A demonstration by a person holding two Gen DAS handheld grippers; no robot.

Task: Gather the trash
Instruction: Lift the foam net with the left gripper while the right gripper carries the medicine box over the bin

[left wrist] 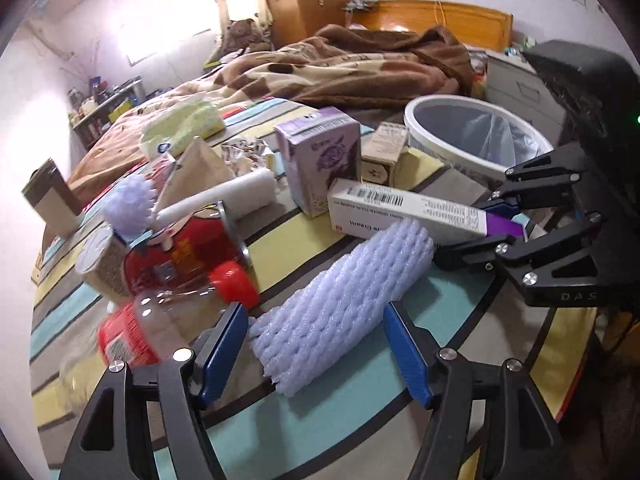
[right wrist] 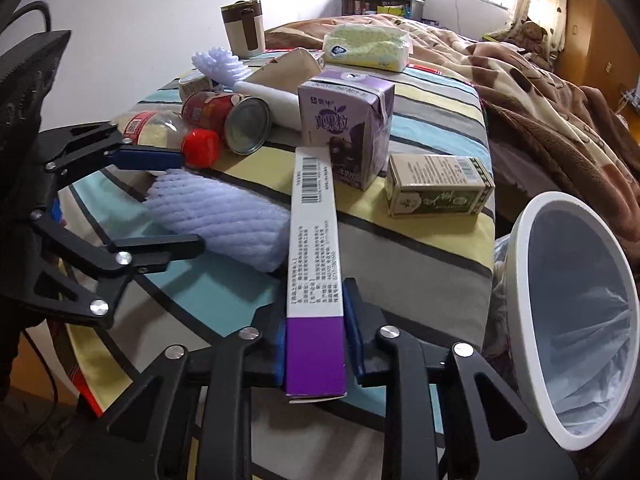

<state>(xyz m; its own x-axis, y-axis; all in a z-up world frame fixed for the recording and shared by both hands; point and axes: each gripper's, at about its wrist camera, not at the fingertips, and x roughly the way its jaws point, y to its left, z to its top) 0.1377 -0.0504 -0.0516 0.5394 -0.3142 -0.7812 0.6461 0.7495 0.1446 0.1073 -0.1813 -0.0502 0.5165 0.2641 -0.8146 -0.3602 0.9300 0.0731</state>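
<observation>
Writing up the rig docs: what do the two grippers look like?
Both match: the left gripper and right gripper have black skeletal linkage arms with triangular cutouts, silver round pivot bolts and blue-padded fingers. The right's body carries raised "DAS" lettering; black cables trail behind the left.

We count two foam nets: one large point(right wrist: 224, 220) lying flat and one small point(right wrist: 219, 63) farther back. There are two long or squat cardboard boxes, a white-and-purple one point(right wrist: 316, 240) and a green one point(right wrist: 438, 186). One purple drink carton point(right wrist: 348, 120), one red can point(right wrist: 224, 116), one clear bottle point(right wrist: 168, 130), one tissue pack point(right wrist: 366, 48), one mug point(right wrist: 244, 28) and one bin point(right wrist: 576, 312).
</observation>
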